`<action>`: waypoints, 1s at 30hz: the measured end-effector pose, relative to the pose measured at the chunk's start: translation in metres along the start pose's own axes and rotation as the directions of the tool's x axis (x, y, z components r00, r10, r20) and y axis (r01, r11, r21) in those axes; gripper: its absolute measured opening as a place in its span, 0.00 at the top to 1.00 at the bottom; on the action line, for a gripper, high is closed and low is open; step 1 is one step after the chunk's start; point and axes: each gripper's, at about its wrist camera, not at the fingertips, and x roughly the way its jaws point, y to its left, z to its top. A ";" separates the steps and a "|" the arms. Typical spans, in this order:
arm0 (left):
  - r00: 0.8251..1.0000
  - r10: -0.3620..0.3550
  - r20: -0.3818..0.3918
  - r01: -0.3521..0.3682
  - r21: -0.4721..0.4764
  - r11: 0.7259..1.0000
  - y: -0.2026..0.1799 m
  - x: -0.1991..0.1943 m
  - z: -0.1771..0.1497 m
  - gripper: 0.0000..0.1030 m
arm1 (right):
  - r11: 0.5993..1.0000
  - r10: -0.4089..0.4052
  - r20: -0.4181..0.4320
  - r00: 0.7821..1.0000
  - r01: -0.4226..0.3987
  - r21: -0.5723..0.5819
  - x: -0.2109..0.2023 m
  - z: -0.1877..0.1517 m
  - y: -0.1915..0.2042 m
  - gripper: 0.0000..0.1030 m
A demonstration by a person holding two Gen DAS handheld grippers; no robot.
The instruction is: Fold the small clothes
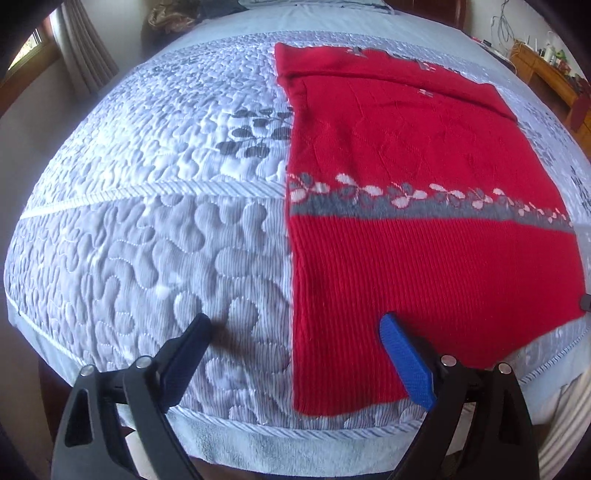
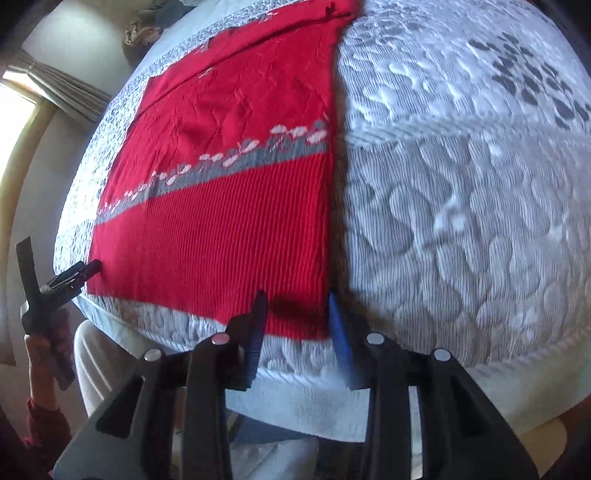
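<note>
A red knitted sweater (image 1: 424,266) with a grey and white flower band lies flat on the quilted bedspread (image 1: 147,221), its ribbed hem toward me and a folded layer across its far end. My left gripper (image 1: 295,325) hangs wide open over the hem's left corner, one finger over the quilt and the blue pad (image 1: 406,362) over the knit, nothing held. In the right wrist view my right gripper (image 2: 295,302) stands partly open over the right hem corner of the sweater (image 2: 221,229), its pads not pressing on the knit. The left gripper (image 2: 59,258) shows at the sweater's other corner.
The bed's near edge (image 1: 258,439) runs just below both grippers. A crumpled bundle of cloth (image 1: 166,14) lies at the far end of the bed. A wooden desk with clutter (image 1: 543,62) stands at the right, curtains and a window (image 2: 48,88) at the left. The person's light trousers (image 2: 96,362) are by the edge.
</note>
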 end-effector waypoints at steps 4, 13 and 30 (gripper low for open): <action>1.000 0.001 0.005 -0.001 -0.042 0.999 0.007 -0.005 0.003 0.10 | 1.000 0.019 0.003 1.000 -0.019 0.022 -0.003 -0.004 -0.004 0.67; 0.988 -0.153 -0.025 0.144 -0.208 0.967 0.042 -0.005 0.012 0.10 | 0.998 0.037 -0.004 0.999 -0.037 0.044 -0.005 -0.004 -0.009 0.67; 0.890 -0.444 -0.104 0.408 -0.255 0.877 0.037 0.006 0.018 0.10 | 0.995 0.082 -0.013 0.997 -0.081 0.065 -0.002 0.004 -0.015 0.67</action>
